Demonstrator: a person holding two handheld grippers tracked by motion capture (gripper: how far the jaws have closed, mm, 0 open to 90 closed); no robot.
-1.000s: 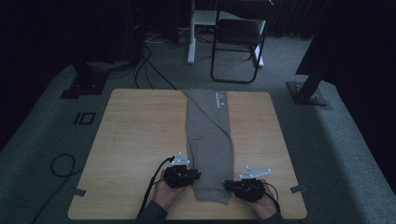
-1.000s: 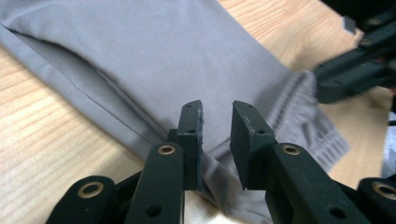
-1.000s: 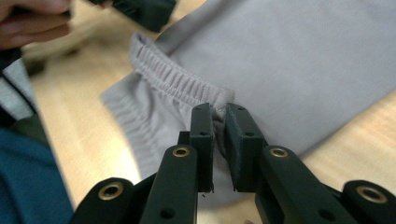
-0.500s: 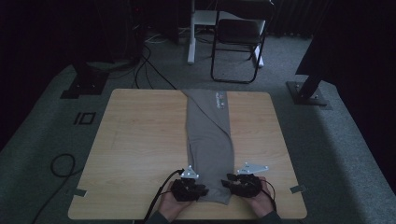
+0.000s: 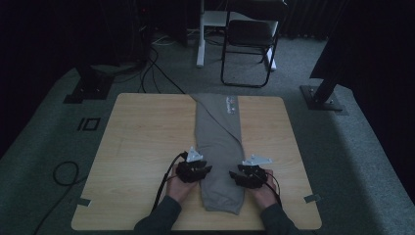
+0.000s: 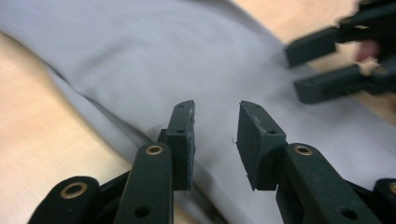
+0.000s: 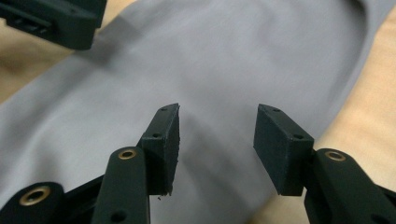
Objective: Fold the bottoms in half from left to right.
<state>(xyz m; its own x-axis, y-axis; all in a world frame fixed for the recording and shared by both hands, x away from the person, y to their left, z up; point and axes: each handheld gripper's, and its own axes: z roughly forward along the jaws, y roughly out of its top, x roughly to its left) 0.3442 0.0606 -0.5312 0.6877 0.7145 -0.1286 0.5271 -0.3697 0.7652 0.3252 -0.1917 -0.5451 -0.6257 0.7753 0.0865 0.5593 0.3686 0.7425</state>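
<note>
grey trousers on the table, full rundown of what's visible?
The grey trousers look like soft, matte jersey, folded lengthwise into one long strip lying flat on the wooden table. A small label shows near the far end; the near end stops short of the table's near edge. Light creases. Both hand-held grippers sit at its sides, nothing gripped.

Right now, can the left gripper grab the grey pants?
Probably yes. The left gripper sits right over the pants near their left edge, its jaws have just been opening with nothing pinched between them, and nothing blocks the way. The right gripper waits across the cloth.
</note>
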